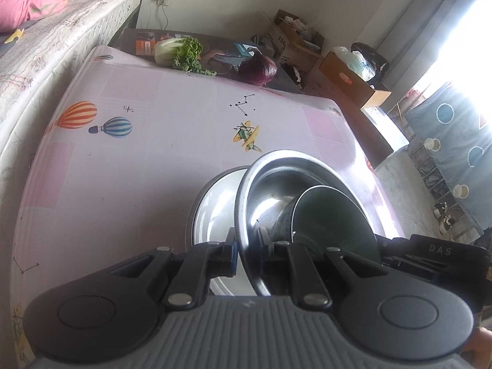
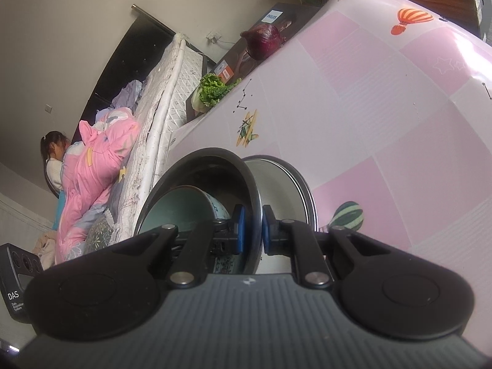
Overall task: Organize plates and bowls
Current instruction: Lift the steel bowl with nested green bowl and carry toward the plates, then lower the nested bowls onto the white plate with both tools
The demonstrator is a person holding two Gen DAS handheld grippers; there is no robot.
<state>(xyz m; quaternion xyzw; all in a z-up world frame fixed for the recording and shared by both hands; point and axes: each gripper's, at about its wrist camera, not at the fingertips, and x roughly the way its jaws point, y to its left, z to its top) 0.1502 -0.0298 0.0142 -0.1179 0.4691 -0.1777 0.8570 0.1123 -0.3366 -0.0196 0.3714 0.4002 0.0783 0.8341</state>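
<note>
left gripper (image 1: 246, 246) sits nearest the lens, jaws drawn narrow and pinching the rim of the steel bowl (image 1: 276, 184) from one side. right gripper (image 2: 250, 230), blue pads (image 2: 240, 230) nearly together, clamps the same rim on the opposite side. so both hands carry one bowl, tilted on edge, just above the table (image 1: 153, 153) with the pink balloon-print cloth.

inside the steel bowl: a smaller ceramic bowl (image 2: 178, 212), pale green interior, patterned outside, lying loose against the wall. behind the steel bowl, a white plate (image 1: 212, 209). cannot tell whether the plate touches the steel bowl or rests flat on the cloth.

far edge of the table: red onion (image 1: 259, 69) and leafy cabbage (image 1: 178, 52), well apart from the stack.

risks, judged:
- thin rim grips on a tilted bowl; any uneven motion between the two hands could twist the rim out of one pinch.
- loose ceramic bowl may slide or tip out if the tilt increases; nothing pins it.
- lowering onto the plate edge could knock it or chip the ceramic.
- smooth cloth may let the stack skid on set-down.
</note>
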